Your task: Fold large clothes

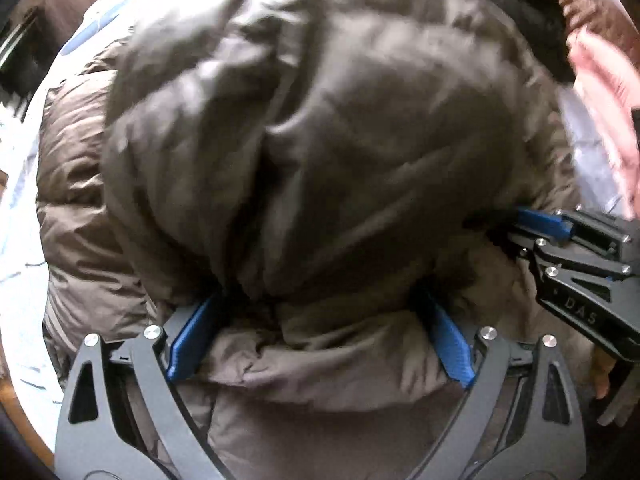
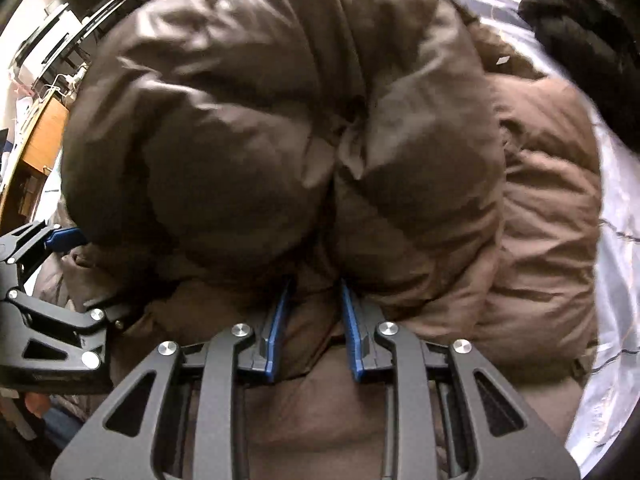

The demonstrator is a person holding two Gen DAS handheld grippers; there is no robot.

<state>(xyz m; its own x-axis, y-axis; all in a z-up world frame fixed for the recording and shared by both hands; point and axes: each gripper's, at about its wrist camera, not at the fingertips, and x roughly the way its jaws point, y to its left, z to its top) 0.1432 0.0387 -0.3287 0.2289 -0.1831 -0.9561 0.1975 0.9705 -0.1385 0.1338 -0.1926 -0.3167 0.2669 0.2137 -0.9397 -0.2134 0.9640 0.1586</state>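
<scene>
A large brown puffer jacket (image 1: pixel 304 152) lies bunched on a pale bed sheet and fills both views (image 2: pixel 280 140). My left gripper (image 1: pixel 320 320) stands wide open, its blue pads on either side of a thick fold of the jacket's edge. My right gripper (image 2: pixel 314 308) is nearly closed, its blue pads pinching a fold of the jacket's edge. The right gripper also shows at the right of the left wrist view (image 1: pixel 520 220), and the left gripper at the left edge of the right wrist view (image 2: pixel 66 238).
A pale blue-white bed sheet (image 2: pixel 616 208) lies under the jacket. A pink garment (image 1: pixel 604 92) and a black garment (image 2: pixel 580 28) lie at the far right. A wooden desk (image 2: pixel 40 136) and shelves stand to the far left.
</scene>
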